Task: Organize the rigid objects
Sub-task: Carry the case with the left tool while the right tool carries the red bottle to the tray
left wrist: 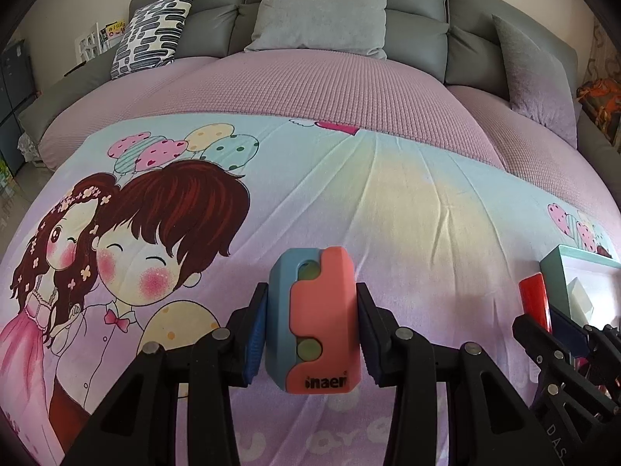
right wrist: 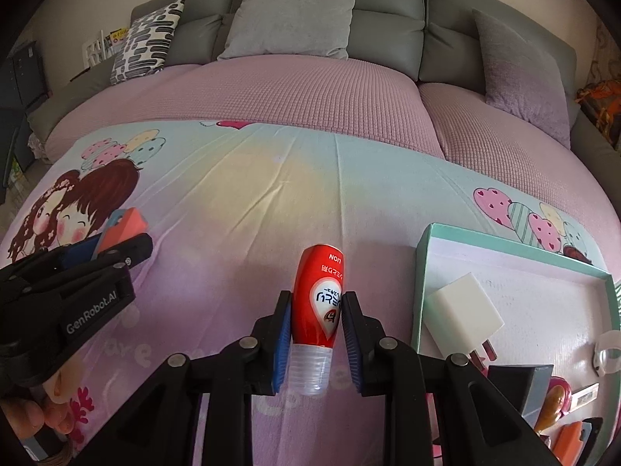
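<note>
My left gripper [left wrist: 312, 328] is shut on a blue and coral plastic block [left wrist: 314, 318] with green dots and holds it above the cartoon bedsheet. My right gripper [right wrist: 316, 334] is shut on a small red bottle [right wrist: 319, 299] with a clear cap, cap toward the camera. The left gripper and its block [right wrist: 126, 227] also show at the left of the right wrist view. The red bottle [left wrist: 535, 303] shows at the right edge of the left wrist view. A teal-rimmed white tray [right wrist: 423, 272] lies right of the right gripper and holds a white charger [right wrist: 464, 318] and several small items.
The bed has a pink quilted cover [right wrist: 310, 93] and a grey headboard with cushions [right wrist: 295, 19]. A white ring [right wrist: 607, 353] and orange items [right wrist: 570, 439] lie in the tray's near part. The tray's corner [left wrist: 559, 268] shows in the left wrist view.
</note>
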Action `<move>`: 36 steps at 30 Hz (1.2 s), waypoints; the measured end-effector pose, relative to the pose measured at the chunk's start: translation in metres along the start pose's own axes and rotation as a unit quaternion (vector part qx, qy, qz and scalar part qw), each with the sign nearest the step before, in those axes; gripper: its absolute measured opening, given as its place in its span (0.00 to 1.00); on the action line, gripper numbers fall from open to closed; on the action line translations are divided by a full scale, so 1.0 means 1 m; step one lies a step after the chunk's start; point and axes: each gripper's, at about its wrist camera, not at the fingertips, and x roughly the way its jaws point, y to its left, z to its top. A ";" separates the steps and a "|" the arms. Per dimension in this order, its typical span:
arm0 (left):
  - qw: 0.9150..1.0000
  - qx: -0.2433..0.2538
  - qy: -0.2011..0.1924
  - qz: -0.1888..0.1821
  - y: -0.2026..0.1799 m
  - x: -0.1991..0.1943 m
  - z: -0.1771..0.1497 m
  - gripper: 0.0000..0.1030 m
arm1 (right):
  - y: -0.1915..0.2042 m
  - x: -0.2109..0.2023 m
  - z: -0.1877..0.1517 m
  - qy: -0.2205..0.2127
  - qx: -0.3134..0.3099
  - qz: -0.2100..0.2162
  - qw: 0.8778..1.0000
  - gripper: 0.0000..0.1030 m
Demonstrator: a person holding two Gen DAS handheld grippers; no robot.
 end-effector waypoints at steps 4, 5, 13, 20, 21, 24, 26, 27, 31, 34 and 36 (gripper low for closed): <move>1.000 0.000 -0.021 -0.020 -0.007 -0.021 0.004 0.42 | -0.012 -0.022 -0.010 -0.017 0.037 0.002 0.999 0.26; 0.999 0.002 -0.026 -0.025 -0.009 -0.027 0.005 0.42 | -0.016 -0.028 -0.013 -0.021 0.049 0.000 0.999 0.26; 0.995 0.042 -0.065 -0.061 -0.047 -0.076 -0.001 0.42 | -0.060 -0.083 -0.036 -0.049 0.117 -0.036 0.991 0.26; 0.987 0.103 -0.081 -0.095 -0.092 -0.110 -0.019 0.42 | -0.112 -0.120 -0.063 -0.059 0.174 -0.081 0.980 0.26; 0.985 0.114 -0.081 -0.100 -0.100 -0.113 -0.022 0.42 | -0.118 -0.123 -0.067 -0.060 0.179 -0.087 0.978 0.26; 0.980 0.145 -0.077 -0.114 -0.123 -0.119 -0.034 0.43 | -0.138 -0.130 -0.077 -0.059 0.191 -0.104 0.974 0.26; 0.975 0.168 -0.070 -0.128 -0.141 -0.121 -0.042 0.43 | -0.151 -0.132 -0.083 -0.054 0.198 -0.112 0.972 0.26; 0.972 0.179 -0.066 -0.136 -0.150 -0.121 -0.047 0.43 | -0.157 -0.132 -0.086 -0.052 0.202 -0.116 0.971 0.26; 0.962 0.221 -0.045 -0.155 -0.184 -0.119 -0.066 0.43 | -0.177 -0.132 -0.095 -0.048 0.221 -0.118 0.967 0.26; 0.957 0.242 -0.037 -0.156 -0.202 -0.119 -0.076 0.43 | -0.185 -0.129 -0.099 -0.043 0.228 -0.117 0.966 0.26; 0.955 0.249 -0.030 -0.156 -0.208 -0.117 -0.080 0.43 | -0.189 -0.127 -0.101 -0.039 0.231 -0.116 0.965 0.26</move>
